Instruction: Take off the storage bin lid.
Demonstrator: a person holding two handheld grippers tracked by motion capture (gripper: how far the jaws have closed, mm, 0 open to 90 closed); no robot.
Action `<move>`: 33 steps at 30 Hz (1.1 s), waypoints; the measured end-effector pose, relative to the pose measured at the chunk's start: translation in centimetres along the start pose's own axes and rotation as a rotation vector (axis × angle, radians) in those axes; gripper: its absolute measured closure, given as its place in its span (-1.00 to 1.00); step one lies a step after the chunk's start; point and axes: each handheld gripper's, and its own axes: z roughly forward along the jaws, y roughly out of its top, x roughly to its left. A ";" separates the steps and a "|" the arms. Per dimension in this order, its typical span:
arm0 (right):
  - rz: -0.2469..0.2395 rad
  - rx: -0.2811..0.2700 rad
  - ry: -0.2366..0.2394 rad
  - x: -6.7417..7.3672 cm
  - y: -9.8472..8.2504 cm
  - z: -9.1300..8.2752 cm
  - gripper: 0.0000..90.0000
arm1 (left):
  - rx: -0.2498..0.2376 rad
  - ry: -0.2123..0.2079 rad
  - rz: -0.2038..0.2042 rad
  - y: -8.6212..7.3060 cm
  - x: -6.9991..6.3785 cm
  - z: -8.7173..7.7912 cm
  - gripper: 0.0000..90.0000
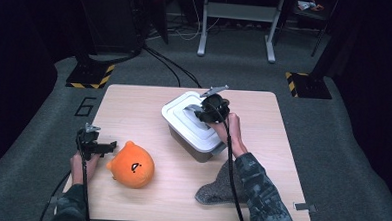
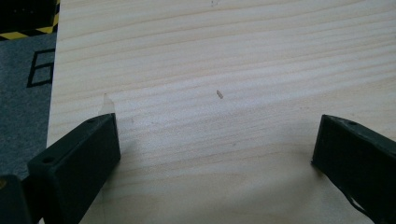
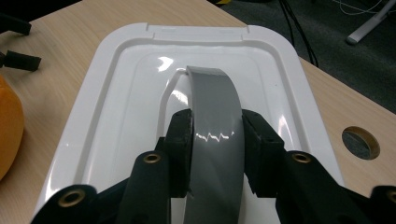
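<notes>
A grey box [image 1: 196,149] with a white lid [image 1: 183,116] stands in the middle of the table. A grey strap handle [image 3: 212,95] arches up from the lid [image 3: 116,102]. My right gripper [image 3: 215,135] comes at it from the near right, and its two pads press on the handle's sides. In the high view that gripper [image 1: 204,113] sits over the lid's right part. My left gripper [image 1: 108,146] rests low at the table's near left, jaws wide open over bare wood [image 2: 215,140]. An orange plush toy [image 1: 131,165] lies just right of it.
A grey knitted cloth [image 1: 216,189] lies under my right forearm near the front edge. The wooden table [image 1: 134,103] has a round cable hole [image 3: 360,141] to the right of the box. Grey carpet, cables and stands surround the table.
</notes>
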 end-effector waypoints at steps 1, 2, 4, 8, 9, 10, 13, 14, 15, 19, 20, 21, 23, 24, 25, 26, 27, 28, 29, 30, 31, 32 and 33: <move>0.003 -0.008 -0.004 0.1 0.0 0.0 0.47 | -0.002 0.000 -0.002 0.0 0.0 0.0 -1.00; 0.008 -0.007 -0.009 0.1 0.0 -0.1 0.47 | 0.000 0.000 0.001 0.0 0.0 0.0 -1.00; -0.003 -0.013 -0.012 0.3 0.1 -0.3 0.47 | 0.000 0.000 0.000 0.0 0.0 0.0 -1.00; 0.000 -0.023 -0.014 0.5 0.3 -0.7 0.47 | 0.000 0.000 0.000 0.0 0.0 0.0 -1.00; 0.012 -0.021 -0.011 0.5 0.3 -0.8 0.48 | 0.000 0.000 0.000 0.0 0.0 0.0 -1.00; 0.000 -0.027 -0.007 0.4 0.3 -0.9 0.47 | -0.005 0.000 -0.005 0.0 0.0 0.0 -1.00; 0.014 -0.040 -0.010 0.4 0.4 -1.4 0.48 | 0.000 0.000 0.001 0.0 0.0 0.0 -1.00; 0.012 -0.042 -0.008 0.3 0.4 -1.5 0.48 | 0.000 0.000 0.000 0.0 0.0 0.0 -1.00; 0.008 -0.045 -0.008 0.3 0.4 -1.6 0.47 | -0.002 0.000 -0.002 0.0 0.0 0.0 -1.00; 0.015 -0.058 -0.010 0.1 0.5 -2.2 0.47 | -0.001 0.000 0.000 0.0 0.0 0.0 -1.00; 0.017 -0.057 -0.010 0.1 0.5 -2.4 0.47 | -0.001 0.000 0.000 0.0 0.0 0.0 -1.00; 0.016 -0.062 -0.012 0.0 0.5 -2.6 0.47 | -0.001 0.000 0.000 0.0 0.0 0.0 -1.00; 0.025 -0.068 -0.017 -0.1 0.5 -3.0 0.47 | -0.005 0.003 -0.002 0.0 0.0 0.0 -1.00; 0.026 -0.069 -0.016 -0.2 0.5 -3.2 0.47 | -0.005 0.003 -0.002 0.0 0.0 0.0 -1.00; 0.021 -0.078 -0.018 -0.4 0.4 -3.3 0.47 | -0.005 0.003 -0.002 0.0 0.0 0.0 -1.00; 0.028 -0.075 -0.019 -0.4 0.4 -3.5 0.47 | -0.005 0.003 -0.002 0.0 0.0 0.0 -1.00; 0.030 -0.079 -0.023 -0.5 0.4 -3.6 0.47 | -0.005 0.003 -0.001 0.0 0.0 0.0 -1.00; 0.035 -0.079 -0.024 -0.6 0.3 -3.9 0.47 | -0.005 0.003 -0.002 0.0 0.0 0.0 -1.00; 0.035 -0.080 -0.024 -0.7 0.3 -4.0 0.47 | -0.005 0.003 -0.002 0.0 0.0 0.0 -0.99; 0.038 -0.088 -0.025 -0.8 0.3 -4.2 0.47 | -0.005 0.003 -0.002 0.0 0.0 0.0 -1.00; 0.032 -0.094 -0.030 -1.0 0.2 -4.5 0.47 | -0.005 0.003 -0.002 0.0 0.0 0.0 -1.00; 0.041 -0.095 -0.030 -1.1 0.2 -4.7 0.47 | -0.005 0.003 -0.002 0.0 0.0 0.0 -1.00; 0.048 -0.099 -0.036 -1.2 0.2 -4.9 0.48 | -0.005 0.003 -0.002 0.0 0.0 0.0 -1.00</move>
